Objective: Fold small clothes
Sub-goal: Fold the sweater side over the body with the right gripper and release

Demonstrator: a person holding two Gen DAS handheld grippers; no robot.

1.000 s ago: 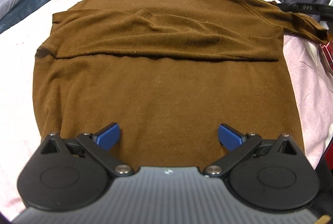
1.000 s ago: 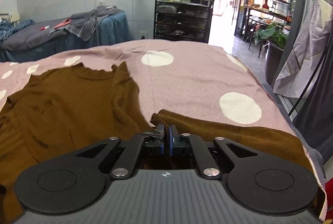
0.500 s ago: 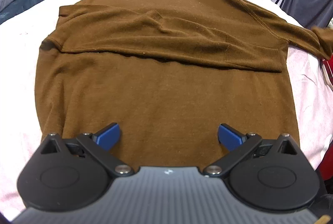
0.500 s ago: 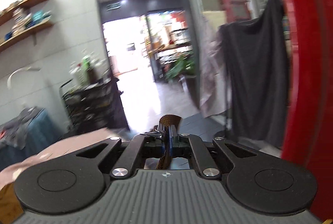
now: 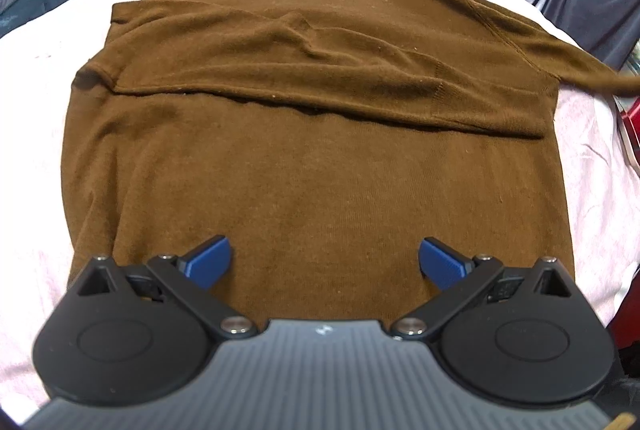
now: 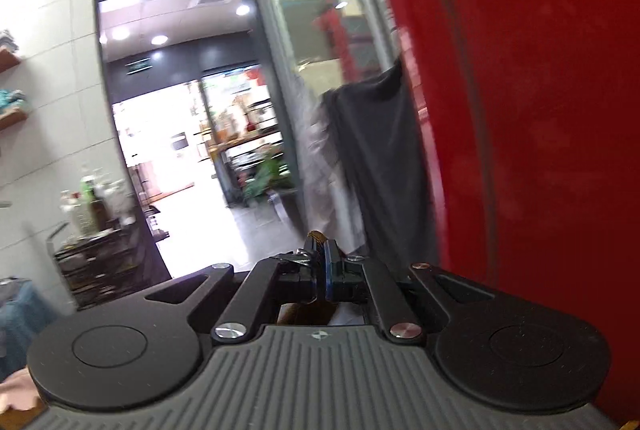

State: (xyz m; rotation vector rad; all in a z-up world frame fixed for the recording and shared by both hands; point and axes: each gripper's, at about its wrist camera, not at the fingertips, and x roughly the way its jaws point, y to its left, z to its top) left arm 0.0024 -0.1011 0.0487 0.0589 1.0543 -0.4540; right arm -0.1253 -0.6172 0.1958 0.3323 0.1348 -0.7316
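Swung up and away from the pink-covered counter (image 5: 592, 158) since a second ago, right claw (image 6: 321, 262) now facing a doorway, pinched tight on the brown sleeve cuff (image 6: 316, 239). Left claw (image 5: 324, 264) spread wide and holding nothing, hovering over the brown sweater's (image 5: 320, 158) hem. Sweater flat on the counter, one sleeve folded across the chest.

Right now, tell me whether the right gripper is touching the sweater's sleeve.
Touching: the right wrist view shows the right gripper shut on the sleeve.
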